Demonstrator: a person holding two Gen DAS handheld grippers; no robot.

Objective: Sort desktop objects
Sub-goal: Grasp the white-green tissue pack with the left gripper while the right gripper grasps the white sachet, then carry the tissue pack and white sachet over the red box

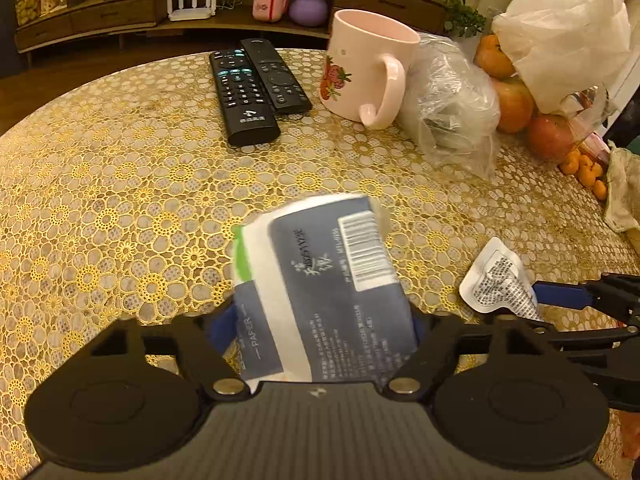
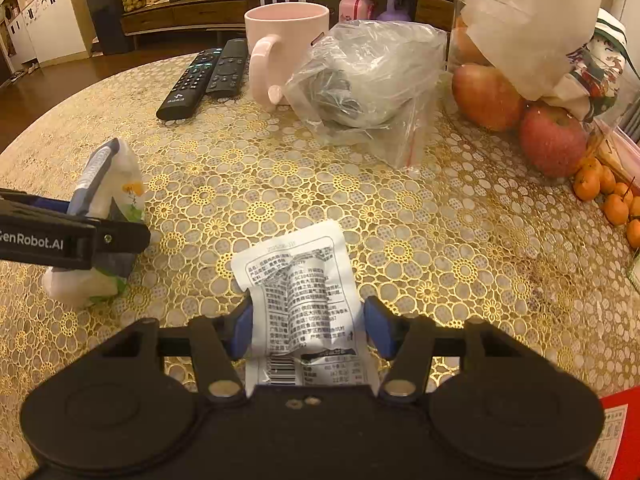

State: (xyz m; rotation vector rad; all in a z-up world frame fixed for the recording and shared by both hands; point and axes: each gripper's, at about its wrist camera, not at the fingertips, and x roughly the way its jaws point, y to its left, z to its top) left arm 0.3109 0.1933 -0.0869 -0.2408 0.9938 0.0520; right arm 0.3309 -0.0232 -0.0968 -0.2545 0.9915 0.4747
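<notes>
Left wrist camera: mounted behind its jaws, angled steeply down and forward across the lace-covered worktop (image 1: pixel 120 184), close above it. Tissue pack (image 1: pixel 320 288) fills the near foreground; the right gripper (image 1: pixel 560 296) enters at 3 o'clock.

Right wrist camera: same mounting and tilt, equally close. Printed sachet (image 2: pixel 304 288) in the foreground; the left gripper (image 2: pixel 80 220) enters at 9 o'clock.

Shared ground: remote controls (image 1: pixel 244 96) (image 2: pixel 188 84), pink mug (image 1: pixel 368 68) (image 2: pixel 284 44), clear plastic bag (image 1: pixel 452 104) (image 2: pixel 364 80), apples (image 1: pixel 516 104) (image 2: pixel 552 140), all toward 12 o'clock.
</notes>
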